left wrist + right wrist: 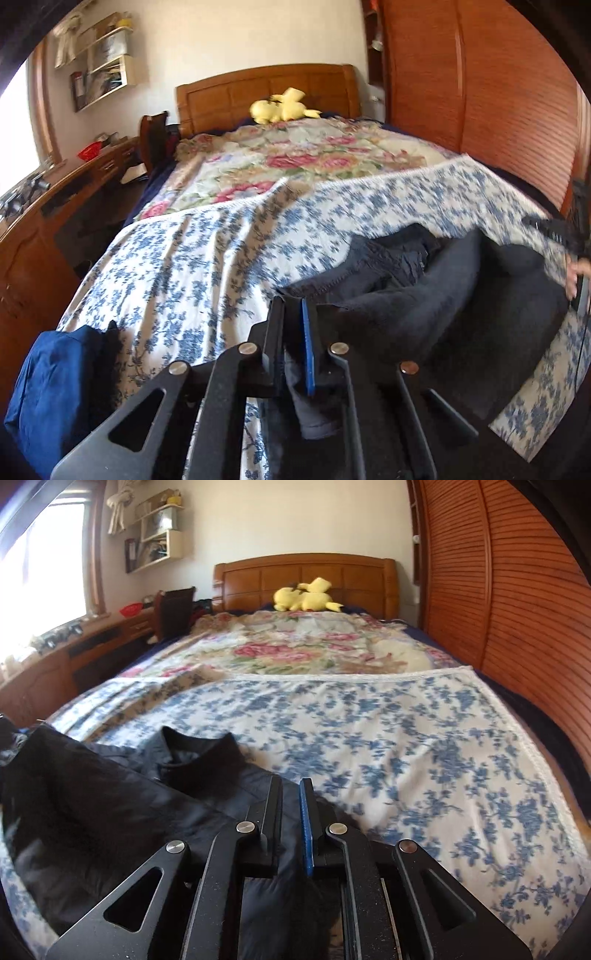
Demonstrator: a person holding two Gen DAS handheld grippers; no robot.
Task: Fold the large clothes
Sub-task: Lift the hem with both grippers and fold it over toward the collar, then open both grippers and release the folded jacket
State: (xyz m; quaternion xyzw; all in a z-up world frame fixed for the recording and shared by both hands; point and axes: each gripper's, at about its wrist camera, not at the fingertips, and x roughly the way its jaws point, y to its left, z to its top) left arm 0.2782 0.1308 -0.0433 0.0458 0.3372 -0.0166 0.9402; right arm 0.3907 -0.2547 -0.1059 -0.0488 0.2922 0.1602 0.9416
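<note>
Bedroom: wooden bed with headboard (306, 578), blue-floral sheet (406, 746) spread over the near half, rose-print quilt (303, 650) behind it, yellow plush toy (306, 596) at the headboard, slatted wardrobe (517, 602) on one side, desk (62, 195) under the window on the other. The task's thing, a dark jacket (122, 805), lay on the near end of the sheet, collar (201, 753) toward the headboard, body rumpled, not flat. Left gripper (293, 306) had its jaws nearly together with a strip of dark grey fabric running down between them; looked like a pinch on the jacket's edge, though whether the pads pressed was not certain. Right gripper (291, 784) sat over the jacket's edge just beside the collar, jaws likewise a narrow slot with dark cloth showing in the gap. In the left view the person's right hand (576, 277) showed at the frame edge past the jacket. A folded blue item (55, 387) lay at the bed's near corner. Judged step: laying the jacket out, no fold made yet. Next move called for both grips firm on the edge, then pulling apart and spreading the body flat, front squared, sleeves out, before any fold. Risk: a grip this thin could slip off the slick fabric.
</note>
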